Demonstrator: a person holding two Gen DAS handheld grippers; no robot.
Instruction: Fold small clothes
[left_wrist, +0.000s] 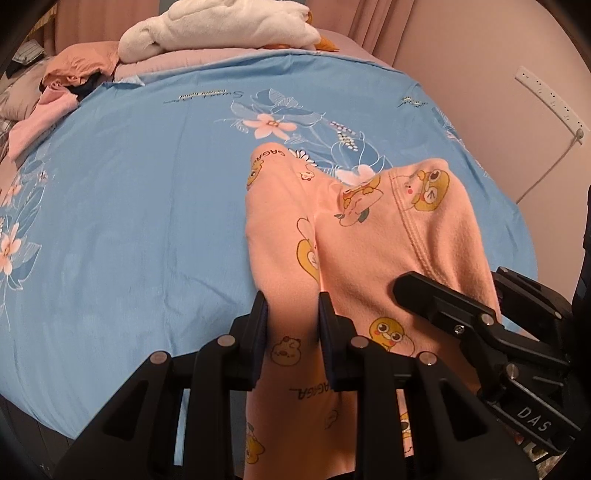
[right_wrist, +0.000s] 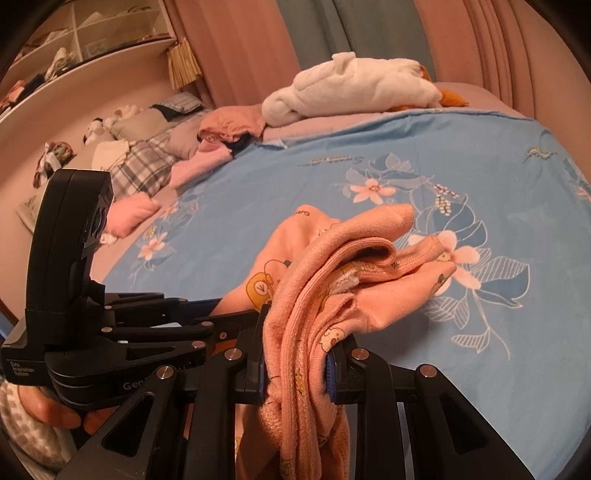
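Note:
A small peach garment (left_wrist: 354, 236) printed with yellow cartoon animals hangs over the blue floral bed sheet (left_wrist: 140, 206). My left gripper (left_wrist: 293, 314) is shut on one part of it, cloth bunched between the pads. My right gripper (right_wrist: 297, 332) is shut on the garment's ribbed edge (right_wrist: 295, 317), which spills forward in folds. In the left wrist view the right gripper (left_wrist: 454, 306) shows at the right, close beside the left one. In the right wrist view the left gripper (right_wrist: 92, 325) sits at the left, held by a hand (right_wrist: 48, 410).
A white plush toy (left_wrist: 221, 27) lies at the far edge of the bed. Pink and orange clothes (left_wrist: 70, 70) are piled at the far left, with pillows (right_wrist: 147, 162) beyond. A power strip (left_wrist: 554, 99) hangs on the wall at the right. Shelves (right_wrist: 74, 40) stand behind.

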